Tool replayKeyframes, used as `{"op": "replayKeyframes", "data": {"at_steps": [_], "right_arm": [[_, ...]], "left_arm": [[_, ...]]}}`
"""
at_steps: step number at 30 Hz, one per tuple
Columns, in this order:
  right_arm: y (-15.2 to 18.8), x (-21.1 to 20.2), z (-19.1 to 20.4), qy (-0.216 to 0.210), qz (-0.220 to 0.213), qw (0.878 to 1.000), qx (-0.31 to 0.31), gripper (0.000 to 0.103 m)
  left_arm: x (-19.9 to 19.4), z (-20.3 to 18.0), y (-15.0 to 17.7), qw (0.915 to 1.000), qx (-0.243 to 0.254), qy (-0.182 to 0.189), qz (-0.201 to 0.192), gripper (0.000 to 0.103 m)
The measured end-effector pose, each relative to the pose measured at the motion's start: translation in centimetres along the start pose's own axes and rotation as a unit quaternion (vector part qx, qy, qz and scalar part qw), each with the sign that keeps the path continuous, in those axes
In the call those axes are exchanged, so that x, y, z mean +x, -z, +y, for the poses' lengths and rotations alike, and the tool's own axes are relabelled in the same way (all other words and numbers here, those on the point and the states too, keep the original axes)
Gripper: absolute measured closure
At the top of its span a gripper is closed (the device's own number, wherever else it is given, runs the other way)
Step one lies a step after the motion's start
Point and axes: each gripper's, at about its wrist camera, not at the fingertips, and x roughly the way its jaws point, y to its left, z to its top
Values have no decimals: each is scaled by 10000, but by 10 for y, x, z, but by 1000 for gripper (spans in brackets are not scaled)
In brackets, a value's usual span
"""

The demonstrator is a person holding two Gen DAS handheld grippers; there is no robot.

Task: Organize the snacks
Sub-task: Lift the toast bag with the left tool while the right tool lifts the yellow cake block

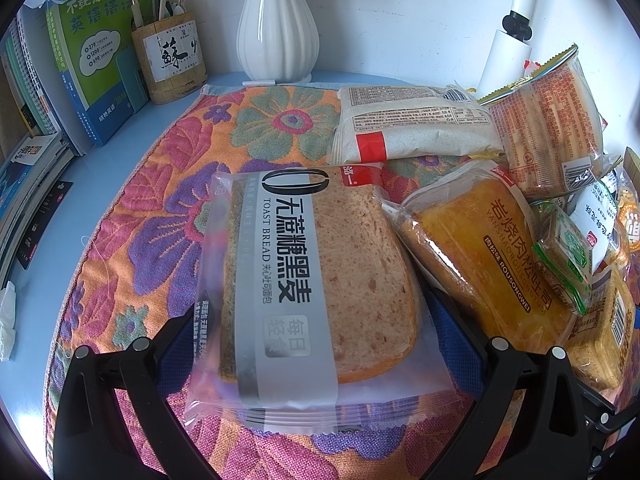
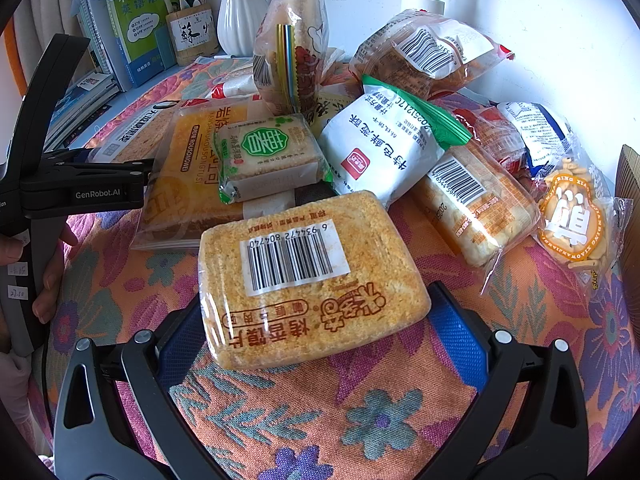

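Observation:
In the left wrist view my left gripper (image 1: pixel 316 320) has its blue pads against both sides of a clear bag of brown toast bread (image 1: pixel 316 276) lying on the flowered cloth (image 1: pixel 168 208). An orange meat-floss toast bag (image 1: pixel 476 248) lies right of it. In the right wrist view my right gripper (image 2: pixel 316 320) has its pads either side of a golden crumbly cake pack with a barcode (image 2: pixel 308 276). Behind it lies a heap of snacks: a green-label pack (image 2: pixel 268 156), a white bag with green stripe (image 2: pixel 384 148), and a pretzel bag (image 2: pixel 576 220). The left gripper (image 2: pixel 96 188) shows at the left there.
A white vase (image 1: pixel 276 24), a wooden pen holder (image 1: pixel 172 60) and a row of books (image 1: pixel 88 72) stand at the back on the blue table (image 1: pixel 44 264). A white lamp arm (image 1: pixel 512 28) rises at the back right. More packs (image 1: pixel 412 124) lie behind.

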Motion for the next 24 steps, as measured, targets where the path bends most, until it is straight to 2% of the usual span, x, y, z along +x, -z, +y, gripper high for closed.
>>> {"op": "replayKeyframes", "data": {"at_steps": [8,9,10,11,12,15,24], "right_arm": [[2,-4,-2,-26,-84,10000,24,3],[3,-12,-4,-286,-329,9990,95,17],[6,-17,-9,-449,-473,9977,156,19],[7,-24,-12,-617,-656,9957,217,21],[9,-32,-17,-756,-840,9932,296,21],[11,-43,-25,-820,-1113,9893,458,22],[24,-76,-57,-1050,-1827,9729,951,22]], "left_arm": [[0,0,0,10000,-1,1,-1,5],[0,0,0,10000,-2,2,-4,5],[0,1,0,10000,-20,18,-24,5],[-1,2,0,10000,-57,37,-61,9],[-5,5,0,9997,-156,16,-187,24],[-12,15,3,9984,-456,-3,-347,27],[-33,33,8,9905,-1011,-196,-910,28]]}}
